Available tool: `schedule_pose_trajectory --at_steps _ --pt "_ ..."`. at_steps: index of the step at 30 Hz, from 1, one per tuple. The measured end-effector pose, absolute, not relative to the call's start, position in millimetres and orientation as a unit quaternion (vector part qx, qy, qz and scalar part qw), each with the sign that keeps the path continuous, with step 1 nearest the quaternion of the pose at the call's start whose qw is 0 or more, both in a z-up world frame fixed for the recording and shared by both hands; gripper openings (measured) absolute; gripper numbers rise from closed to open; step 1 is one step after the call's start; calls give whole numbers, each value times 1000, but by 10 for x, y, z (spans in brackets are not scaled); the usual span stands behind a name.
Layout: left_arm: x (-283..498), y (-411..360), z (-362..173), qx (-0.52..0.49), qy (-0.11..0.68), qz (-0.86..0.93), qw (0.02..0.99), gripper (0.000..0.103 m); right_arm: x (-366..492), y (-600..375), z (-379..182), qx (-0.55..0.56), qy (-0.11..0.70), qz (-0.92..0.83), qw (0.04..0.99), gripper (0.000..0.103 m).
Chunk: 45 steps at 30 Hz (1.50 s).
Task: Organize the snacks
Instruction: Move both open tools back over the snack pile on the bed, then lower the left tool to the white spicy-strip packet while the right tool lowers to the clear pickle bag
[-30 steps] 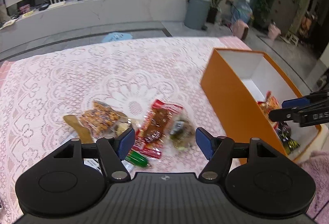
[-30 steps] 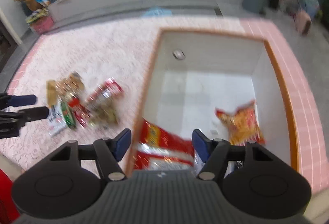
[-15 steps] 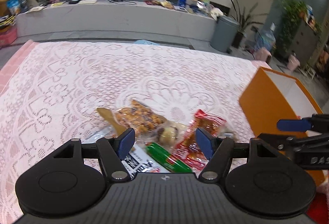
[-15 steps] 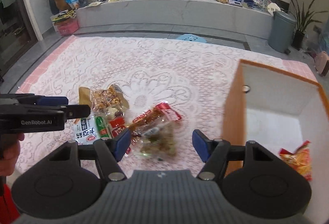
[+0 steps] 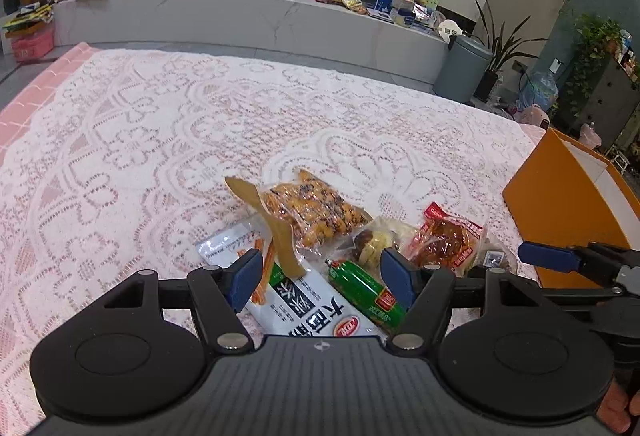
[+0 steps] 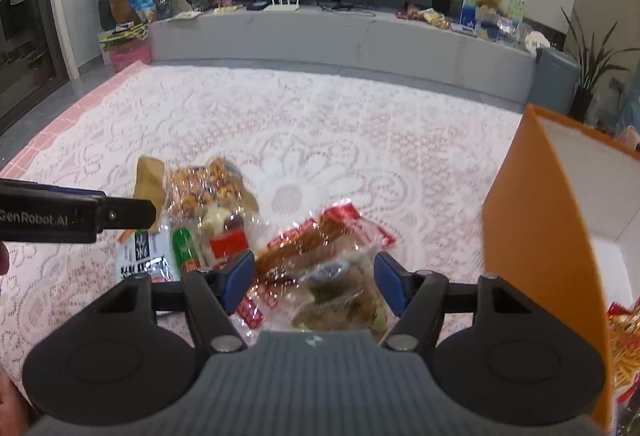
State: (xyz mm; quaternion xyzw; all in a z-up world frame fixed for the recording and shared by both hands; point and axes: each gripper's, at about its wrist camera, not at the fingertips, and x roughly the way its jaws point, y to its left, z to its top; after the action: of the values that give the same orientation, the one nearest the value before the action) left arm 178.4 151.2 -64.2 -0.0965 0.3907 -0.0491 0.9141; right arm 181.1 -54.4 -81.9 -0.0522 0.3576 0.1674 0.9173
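Rightward, orange box with red-yellow snack bag inside; both tools agape, empty.

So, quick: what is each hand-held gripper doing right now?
Left hand-held gripper: open, holding nothing, above the snack pile.
Right hand-held gripper: open, holding nothing.

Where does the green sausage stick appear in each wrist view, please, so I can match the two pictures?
Left wrist: green stick, low centre, by the right finger of the left gripper.
Right wrist: green stick, lower left, just left of the right gripper.
Shared landmark: orange box at the right edge of both.
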Motion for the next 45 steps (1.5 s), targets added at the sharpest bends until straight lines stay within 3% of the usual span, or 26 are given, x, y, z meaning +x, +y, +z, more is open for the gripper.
schedule_pose_trajectory --at_steps 12,16,22,26,30,31,34,41,45 --pt "1762 1348 -782 -81 426 -19 901 70 1857 -472 -974 -84 354 151 919 65" --pt "1781 1475 -852 -114 444 7 889 70 1940 -538 -1022 -72 367 123 919 71" --pt "1857 1481 -937 -136 451 21 882 83 2069 -614 -1134 -30 400 117 908 77" --pt "1916 1419 -958 -136 433 26 891 97 2108 -625 -1159 -17 405 117 906 77" --pt "1951 1421 -967 -133 428 17 894 98 2138 -658 -1172 2 414 119 902 70" --pt "1961 1440 -965 -134 431 13 892 94 2138 -666 -1169 7 416 120 901 60" --pt "1951 1481 -936 -112 446 32 887 59 2136 -675 -1153 11 419 122 900 53" --pt "1847 1458 -890 -28 477 5 878 52 2092 -695 -1136 26 440 139 887 48" --pt "1790 1603 -869 -33 492 21 870 45 2058 -734 -1133 42 452 148 878 48"
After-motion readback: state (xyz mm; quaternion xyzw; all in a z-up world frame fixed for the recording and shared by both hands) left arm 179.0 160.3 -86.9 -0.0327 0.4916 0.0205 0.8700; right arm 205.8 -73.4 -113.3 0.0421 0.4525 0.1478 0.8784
